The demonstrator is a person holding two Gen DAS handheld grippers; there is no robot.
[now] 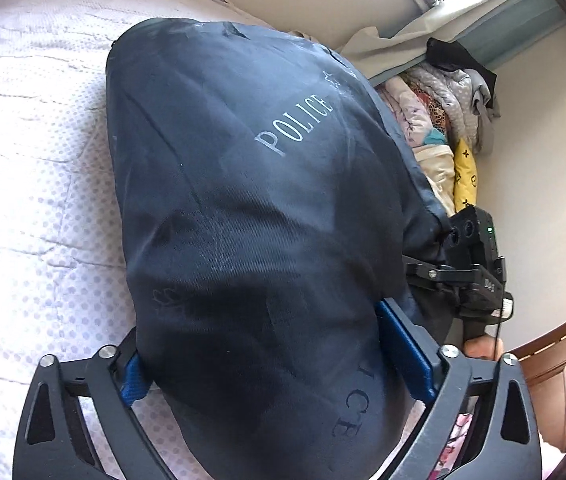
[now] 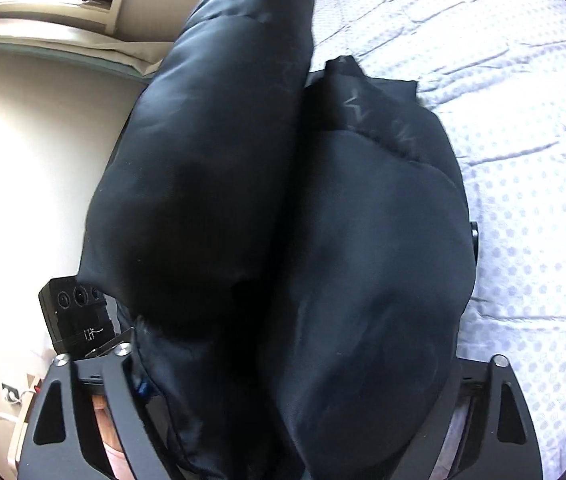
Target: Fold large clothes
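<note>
Puffy dark satin-sheen jacket (image 1: 243, 208) on dotted quilted bedspread (image 1: 35, 152), bulk filling both wide-spread hand-held grippers, grip unclear

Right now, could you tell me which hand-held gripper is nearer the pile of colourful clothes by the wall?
Right. The right hand-held gripper sits just in front of the pile of colourful clothes; the left hand-held gripper is farther off, across the dark jacket.
</note>
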